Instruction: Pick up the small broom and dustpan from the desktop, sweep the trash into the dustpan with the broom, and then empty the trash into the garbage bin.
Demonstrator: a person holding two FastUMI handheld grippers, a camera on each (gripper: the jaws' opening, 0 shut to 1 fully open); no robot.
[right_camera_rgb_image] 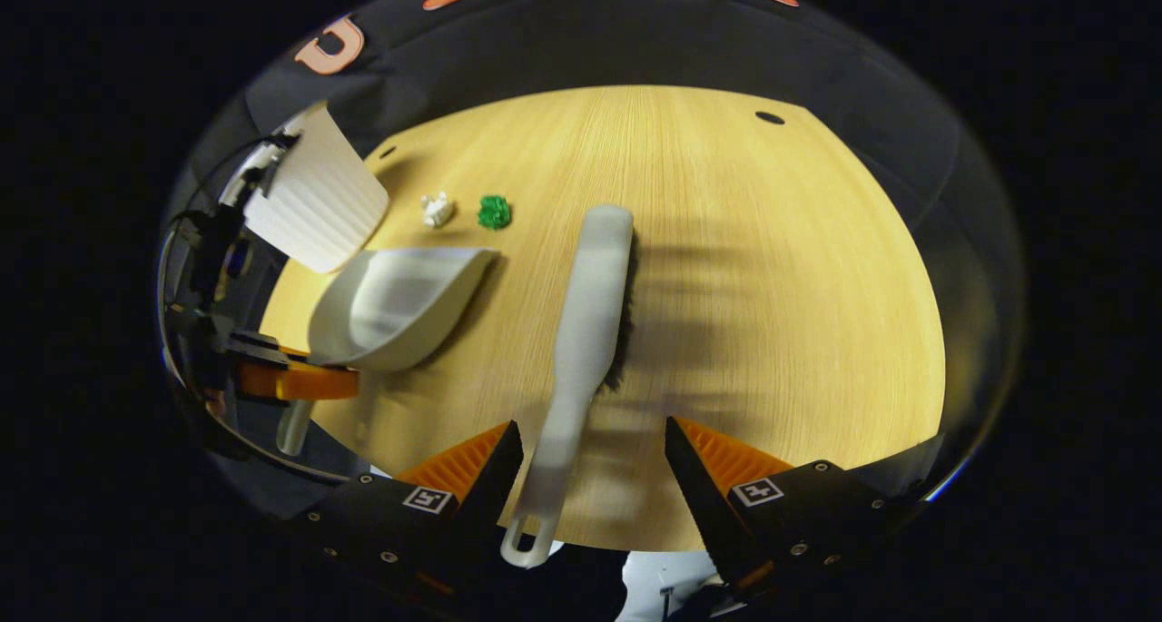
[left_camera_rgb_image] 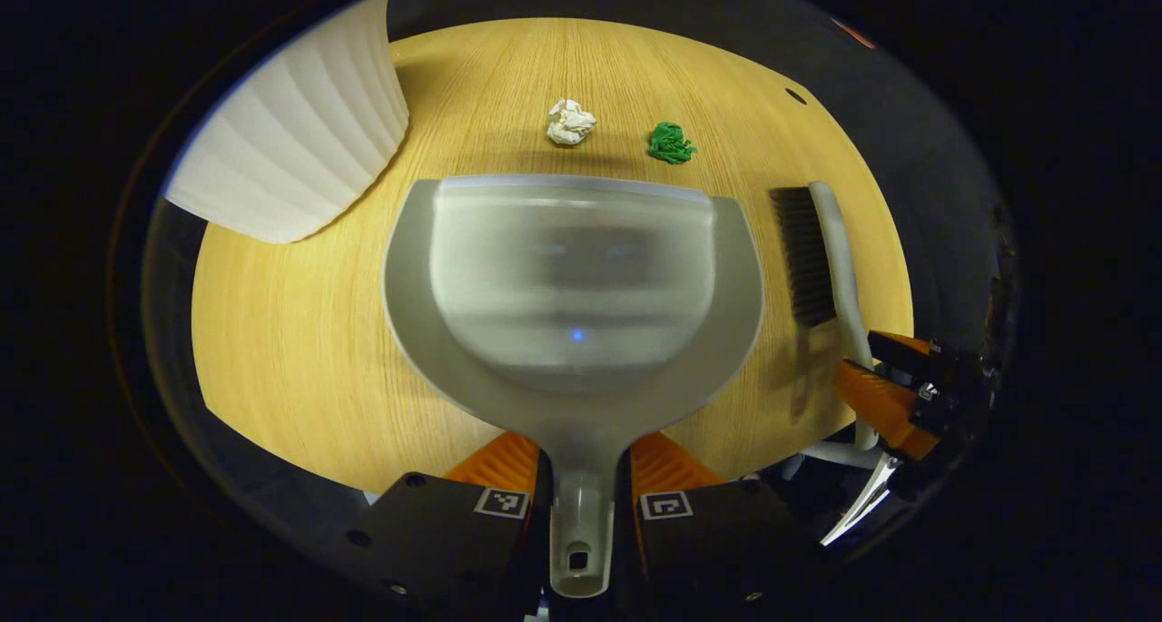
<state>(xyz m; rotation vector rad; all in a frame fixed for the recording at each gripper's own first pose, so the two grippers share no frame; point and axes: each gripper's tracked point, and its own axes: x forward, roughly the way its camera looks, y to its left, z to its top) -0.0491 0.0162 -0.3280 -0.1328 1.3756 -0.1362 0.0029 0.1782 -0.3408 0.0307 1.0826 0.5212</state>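
My left gripper (left_camera_rgb_image: 585,463) is shut on the handle of the grey dustpan (left_camera_rgb_image: 572,277), whose mouth faces the trash. A crumpled white paper ball (left_camera_rgb_image: 571,121) and a green ball (left_camera_rgb_image: 672,143) lie just beyond the pan's front lip. The small grey broom (right_camera_rgb_image: 590,304) lies on the wooden table, bristles to its right. Its handle runs between the fingers of my open right gripper (right_camera_rgb_image: 595,454), close to the left finger (right_camera_rgb_image: 481,463). In the left gripper view the broom (left_camera_rgb_image: 831,250) lies right of the pan, with the right gripper (left_camera_rgb_image: 885,372) around its handle. The right gripper view has the dustpan (right_camera_rgb_image: 399,304) and left gripper (right_camera_rgb_image: 300,381) at the left.
A white ribbed garbage bin (left_camera_rgb_image: 300,141) stands at the table's far left corner, beside the dustpan; it is also in the right gripper view (right_camera_rgb_image: 313,200). The round wooden table (right_camera_rgb_image: 772,286) has a small dark hole (right_camera_rgb_image: 770,117) near its far edge. Black cloth surrounds the table.
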